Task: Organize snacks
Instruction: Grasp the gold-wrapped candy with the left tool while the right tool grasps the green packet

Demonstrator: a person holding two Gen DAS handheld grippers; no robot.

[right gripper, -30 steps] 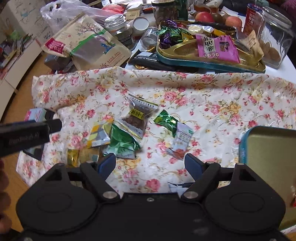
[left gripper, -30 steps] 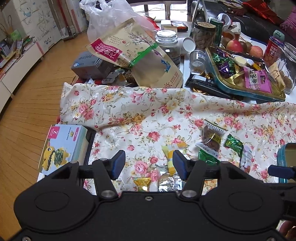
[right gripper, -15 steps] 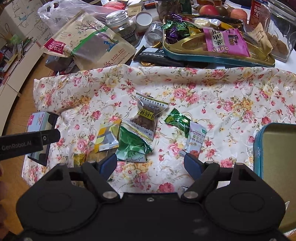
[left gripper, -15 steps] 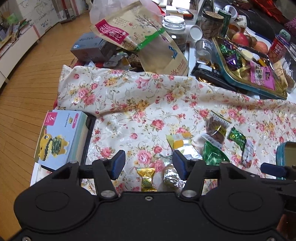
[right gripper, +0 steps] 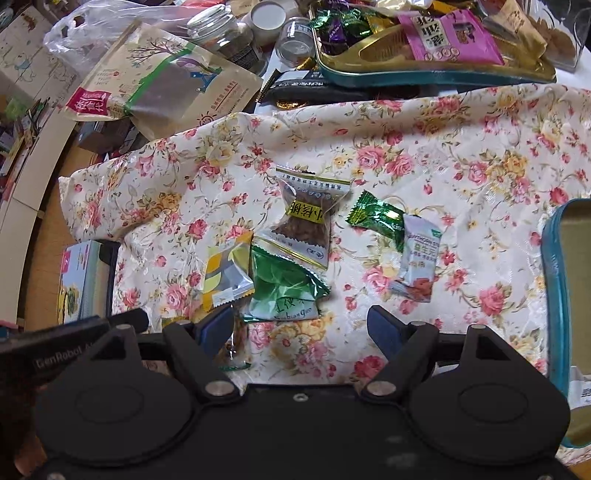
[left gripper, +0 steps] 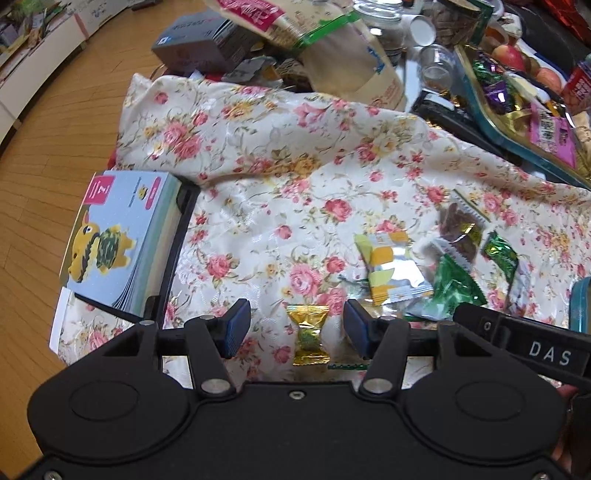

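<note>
My left gripper point(left gripper: 295, 328) points down at the floral cloth point(left gripper: 277, 184), open, with a gold-wrapped candy point(left gripper: 308, 334) lying between its jaws and touching neither pad. To its right lie a yellow-silver packet point(left gripper: 388, 269) and a green packet point(left gripper: 454, 288). My right gripper point(right gripper: 301, 328) hangs open just short of that green packet point(right gripper: 284, 291), with nothing between its fingers. Beyond it are a clear packet of brown snack point(right gripper: 306, 218), a small green candy point(right gripper: 376, 218) and a white packet point(right gripper: 417, 258). A teal tin point(right gripper: 554, 277) with nothing visible in it sits at the right.
A boxed book with a cartoon cover point(left gripper: 118, 236) lies at the cloth's left edge, with wooden floor point(left gripper: 37, 166) beyond. At the back stand a large beige pouch point(right gripper: 159, 81), glass jars point(right gripper: 221, 33) and a gold tray of sweets point(right gripper: 406, 77).
Both grippers have sunk toward the cloth and tipped further down. The gold candy has come up between the left jaws, and the snack pile sits closer to the right jaws.
</note>
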